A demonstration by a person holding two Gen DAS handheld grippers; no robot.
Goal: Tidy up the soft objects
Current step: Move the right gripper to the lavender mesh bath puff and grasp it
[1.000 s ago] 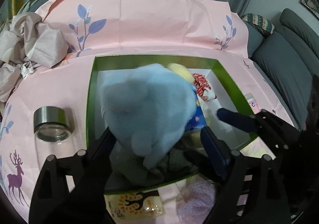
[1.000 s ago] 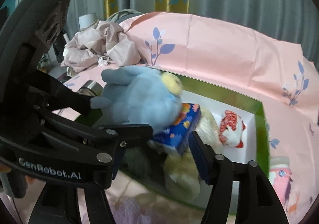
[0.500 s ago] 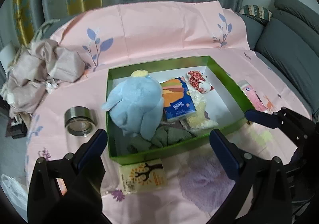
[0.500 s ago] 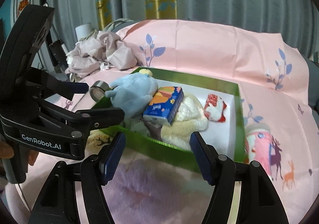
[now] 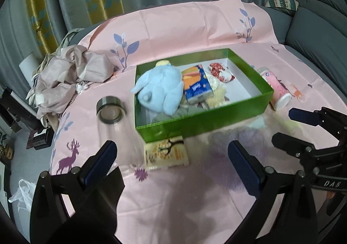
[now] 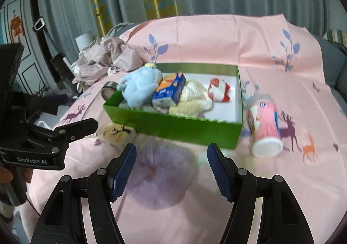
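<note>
Release done: light-blue plush toy point(image 5: 161, 90) now lying in left half of green cardboard box point(image 5: 203, 123), mid-frame, beside blue-and-orange tissue pack point(image 5: 195, 86). Left gripper point(image 5: 171, 161) just spread wide, empty, pulled back. Right gripper point(image 6: 171, 170) part open, empty, over fuzzy lilac pouf point(image 6: 160, 181), lower centre. Probably next pickup.

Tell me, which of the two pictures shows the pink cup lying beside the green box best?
The right wrist view. There the pink cup lies in full sight on its side next to the green box, white end toward the camera. In the left wrist view the cup sits farther off, smaller, partly hidden behind the box's corner.
</note>
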